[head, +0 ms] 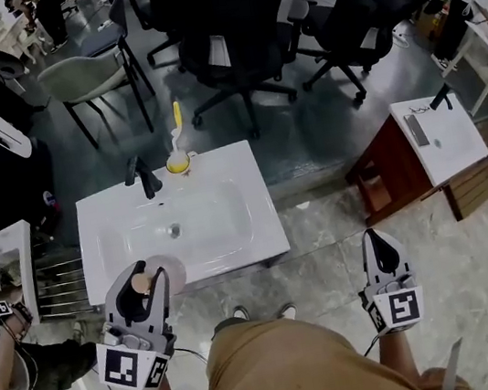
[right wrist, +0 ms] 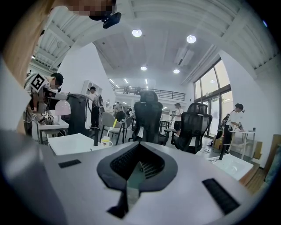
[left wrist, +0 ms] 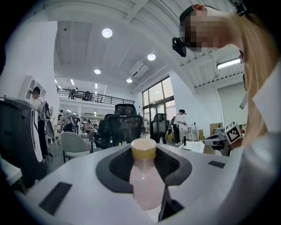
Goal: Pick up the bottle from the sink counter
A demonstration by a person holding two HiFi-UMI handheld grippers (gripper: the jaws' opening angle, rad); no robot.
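Left gripper point(head: 142, 276): clamped on the bottle point(left wrist: 147, 182).
Bottle: between the left jaws, at the sink counter's point(head: 260, 233) front edge.
Right gripper point(head: 380, 245): jaws together, empty, well apart from the bottle.

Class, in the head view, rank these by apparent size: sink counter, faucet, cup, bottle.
1. sink counter
2. faucet
3. cup
bottle: unranked, nearer the camera and partly hidden by the left gripper.

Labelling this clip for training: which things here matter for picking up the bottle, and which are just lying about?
Job in hand: bottle; left gripper, clamped on it; sink counter.
Lying about: faucet; cup with toothbrush; office chairs; right gripper, empty.
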